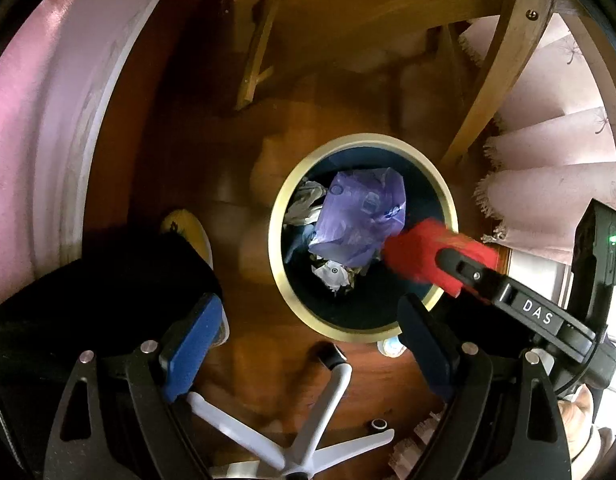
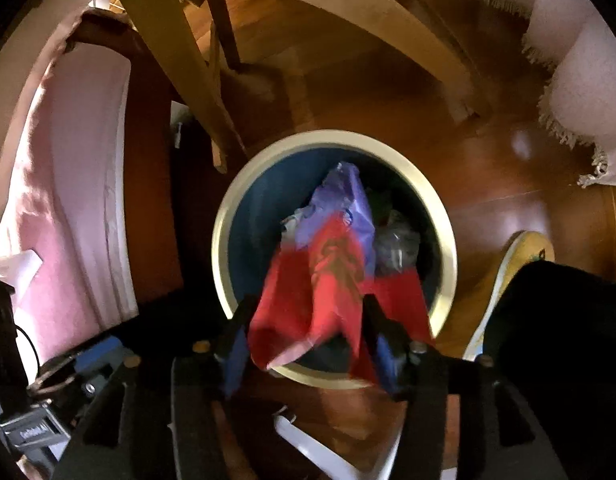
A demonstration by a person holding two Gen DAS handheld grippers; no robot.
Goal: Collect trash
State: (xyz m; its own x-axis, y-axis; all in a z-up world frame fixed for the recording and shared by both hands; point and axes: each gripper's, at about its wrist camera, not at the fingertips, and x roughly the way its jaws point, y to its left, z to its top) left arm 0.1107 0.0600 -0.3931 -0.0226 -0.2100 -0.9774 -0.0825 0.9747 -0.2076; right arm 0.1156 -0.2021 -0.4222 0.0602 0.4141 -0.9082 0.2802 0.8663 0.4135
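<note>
Gripping a red wrapper (image 2: pixel 319 300) over the round bin (image 2: pixel 228 216): right gripper (image 2: pixel 304 340); left gripper (image 1: pixel 308 328) parted, holding nothing.

- The left gripper (image 1: pixel 311 344) points down, its jaws spread wide with nothing between them.
- The right gripper (image 2: pixel 308 344) points down too, its jaws closed on a red wrapper (image 2: pixel 319 292), at 3 o'clock in the left view.

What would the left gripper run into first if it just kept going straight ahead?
Probably the trash bin, near its rim; the left gripper is open and empty above the floor. Depth is unclear, so it might pass the rim and meet the purple bag.
</note>
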